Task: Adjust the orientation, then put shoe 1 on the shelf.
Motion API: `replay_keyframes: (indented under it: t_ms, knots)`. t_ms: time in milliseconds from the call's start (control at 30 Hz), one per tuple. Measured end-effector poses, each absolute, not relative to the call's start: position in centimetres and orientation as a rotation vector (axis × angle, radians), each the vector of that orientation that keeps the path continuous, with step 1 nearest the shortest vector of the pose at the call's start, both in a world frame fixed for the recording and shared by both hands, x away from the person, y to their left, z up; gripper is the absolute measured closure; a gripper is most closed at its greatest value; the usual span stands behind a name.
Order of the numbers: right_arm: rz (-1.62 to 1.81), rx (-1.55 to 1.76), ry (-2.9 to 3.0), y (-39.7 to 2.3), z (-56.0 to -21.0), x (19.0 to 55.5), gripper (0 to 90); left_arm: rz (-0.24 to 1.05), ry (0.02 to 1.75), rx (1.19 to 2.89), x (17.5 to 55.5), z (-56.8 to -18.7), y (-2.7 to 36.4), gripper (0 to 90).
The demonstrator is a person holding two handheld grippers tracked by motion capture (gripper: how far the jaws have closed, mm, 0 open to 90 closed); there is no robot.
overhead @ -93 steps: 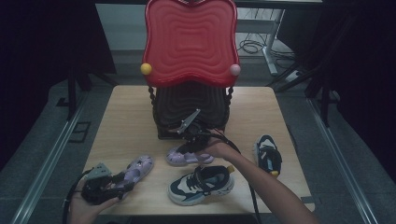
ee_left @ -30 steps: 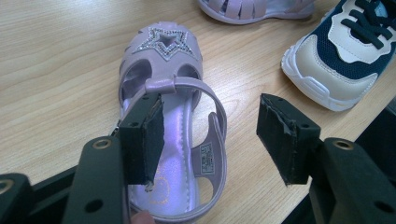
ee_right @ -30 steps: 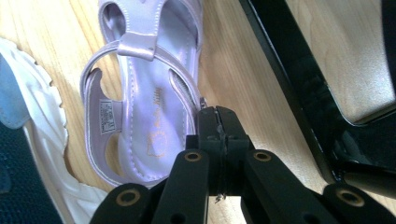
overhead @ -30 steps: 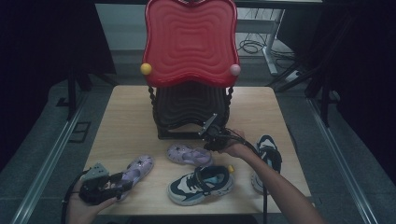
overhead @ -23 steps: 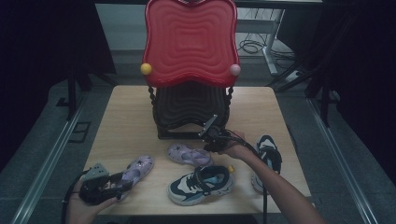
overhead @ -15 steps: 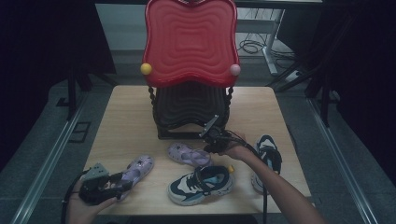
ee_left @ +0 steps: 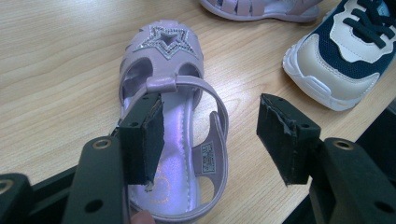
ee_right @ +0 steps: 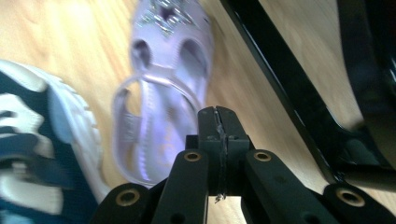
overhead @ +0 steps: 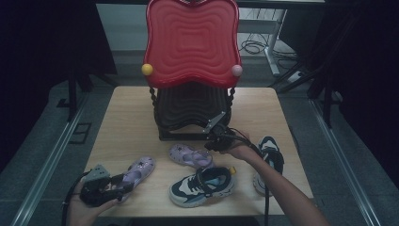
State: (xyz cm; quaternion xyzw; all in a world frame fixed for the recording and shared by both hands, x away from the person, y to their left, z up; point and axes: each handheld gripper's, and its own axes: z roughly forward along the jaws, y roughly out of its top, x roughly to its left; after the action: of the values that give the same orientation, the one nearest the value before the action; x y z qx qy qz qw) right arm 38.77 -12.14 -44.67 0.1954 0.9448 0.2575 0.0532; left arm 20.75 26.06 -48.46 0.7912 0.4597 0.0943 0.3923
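**Left tongs open over one sandal, right tongs shut and empty**

While your left hand sits at the near left corner of the table [overhead: 122,113], your left gripper [ee_left: 210,135] has its jaws spread wide. The pads touch nothing. In the left gripper view the near purple sandal [ee_left: 173,130] lies flat on its sole between and below the jaws, toe with the star pointing away from you. One pad hangs over its side strap, the other over bare wood beside it. In the high view that sandal [overhead: 136,172] sits just ahead of the gripper [overhead: 106,186].

Your right gripper [overhead: 217,134] is at mid-table, close to the base of the black stand [overhead: 188,110] under the red wavy panel [overhead: 190,42]. Its jaws are pressed together with nothing between them, as the right gripper view shows [ee_right: 217,116]. The second purple sandal [ee_right: 163,84] lies flat just beyond the tips, apart from them, toe away. In the high view this sandal [overhead: 190,155] sits just left of your right hand [overhead: 240,150].

The navy and white sneaker [overhead: 202,186] lies near the front edge, just beside the second sandal. Its mate [overhead: 268,162] is near the right edge, partly hidden by your forearm. The right gripper view is blurred.
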Motion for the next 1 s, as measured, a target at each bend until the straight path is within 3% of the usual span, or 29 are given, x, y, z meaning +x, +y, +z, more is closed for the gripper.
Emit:
replay_keyframes:
  t_ms: [467,1000]
  knots:
    - [0.856,0.540,2.958,-10.0,-44.6,37.4,87.2,0.232,1.178,2.013,20.9,-48.7,25.9,41.4]
    - [0.792,0.595,3.042,-8.9,-45.5,36.6,75.4,0.227,1.192,2.046,21.1,-49.1,25.1,44.9]
